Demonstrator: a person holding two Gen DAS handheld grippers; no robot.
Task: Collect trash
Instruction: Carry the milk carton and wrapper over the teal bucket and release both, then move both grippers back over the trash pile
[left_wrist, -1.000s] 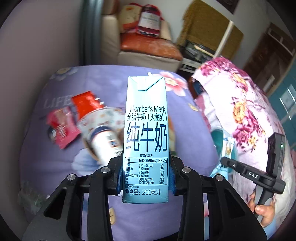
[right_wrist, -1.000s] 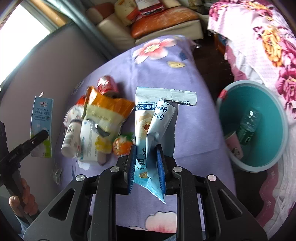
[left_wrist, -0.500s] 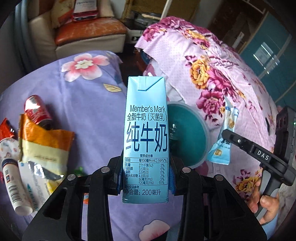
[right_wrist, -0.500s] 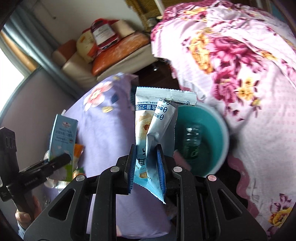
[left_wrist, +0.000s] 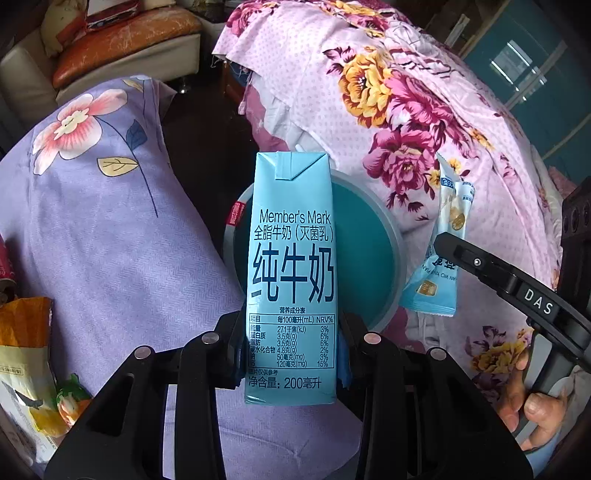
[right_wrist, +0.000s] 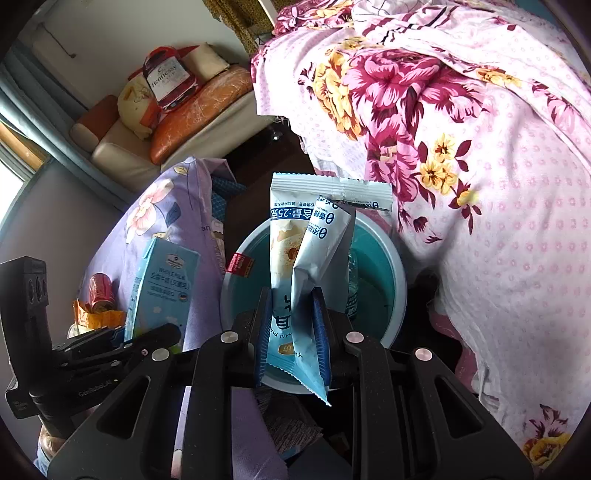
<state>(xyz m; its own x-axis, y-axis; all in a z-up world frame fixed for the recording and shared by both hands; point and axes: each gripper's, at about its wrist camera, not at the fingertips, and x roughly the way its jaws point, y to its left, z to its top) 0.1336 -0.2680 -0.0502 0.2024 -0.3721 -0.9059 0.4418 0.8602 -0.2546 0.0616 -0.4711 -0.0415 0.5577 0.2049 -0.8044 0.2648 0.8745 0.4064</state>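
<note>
My left gripper (left_wrist: 290, 350) is shut on an upright light-blue milk carton (left_wrist: 291, 273), held over the near rim of a teal basin (left_wrist: 369, 254) on the floor. My right gripper (right_wrist: 291, 332) is shut on a blue-and-white snack wrapper (right_wrist: 310, 251), also above the teal basin (right_wrist: 384, 280). A green plastic bottle (right_wrist: 352, 280) lies inside the basin, partly hidden by the wrapper. Each view shows the other gripper: the milk carton (right_wrist: 162, 291) at left in the right wrist view, the wrapper (left_wrist: 439, 266) at right in the left wrist view.
A purple flowered sheet (left_wrist: 92, 229) holds more trash: a yellow snack bag (left_wrist: 26, 369) and a red can (right_wrist: 100, 291). A pink flowered quilt (left_wrist: 424, 122) borders the basin on the right. A sofa with cushions (right_wrist: 192, 107) stands behind. A person's hand (left_wrist: 532, 402) grips the right handle.
Both grippers have swung rightward off the purple sheet, each still holding its item, and now hang over the teal basin. The trash pile has slid to the left edge of both views.
</note>
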